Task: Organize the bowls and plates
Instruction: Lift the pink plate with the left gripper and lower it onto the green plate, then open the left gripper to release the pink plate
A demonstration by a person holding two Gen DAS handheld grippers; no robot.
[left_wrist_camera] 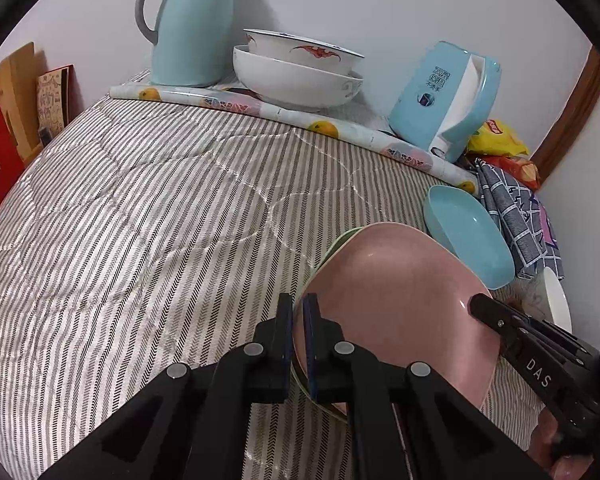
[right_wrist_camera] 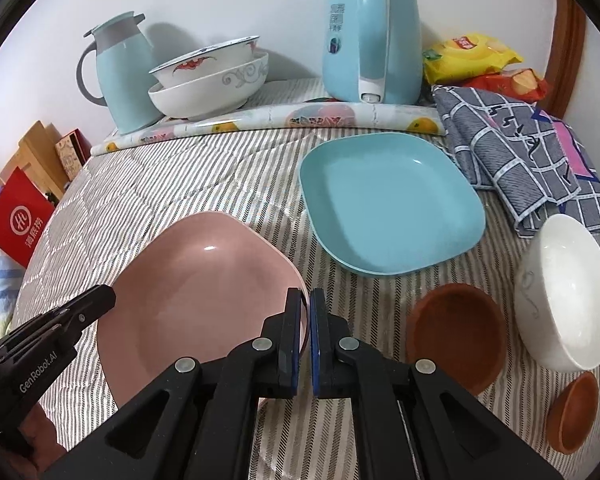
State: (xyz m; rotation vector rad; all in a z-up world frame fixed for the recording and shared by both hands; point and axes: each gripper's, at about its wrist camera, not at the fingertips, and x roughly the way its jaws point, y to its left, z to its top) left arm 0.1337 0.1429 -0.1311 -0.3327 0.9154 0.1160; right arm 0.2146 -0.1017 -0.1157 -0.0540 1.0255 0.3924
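Both fingers (left_wrist_camera: 298,320) (right_wrist_camera: 306,316) pinch pink plate (right_wrist_camera: 204,292); blue plate (right_wrist_camera: 388,204) beside it.

White letters "DAS" stand on the black arm of the right tool (left_wrist_camera: 476,304), at the bed's right edge. "GenRobot.AI" runs along the arm of the left tool (right_wrist_camera: 104,294). The red bag (right_wrist_camera: 18,222) off the bed's left edge carries a white round logo and Chinese characters. The blue kettle (right_wrist_camera: 370,32) at the far edge has small Chinese print, too small to read.
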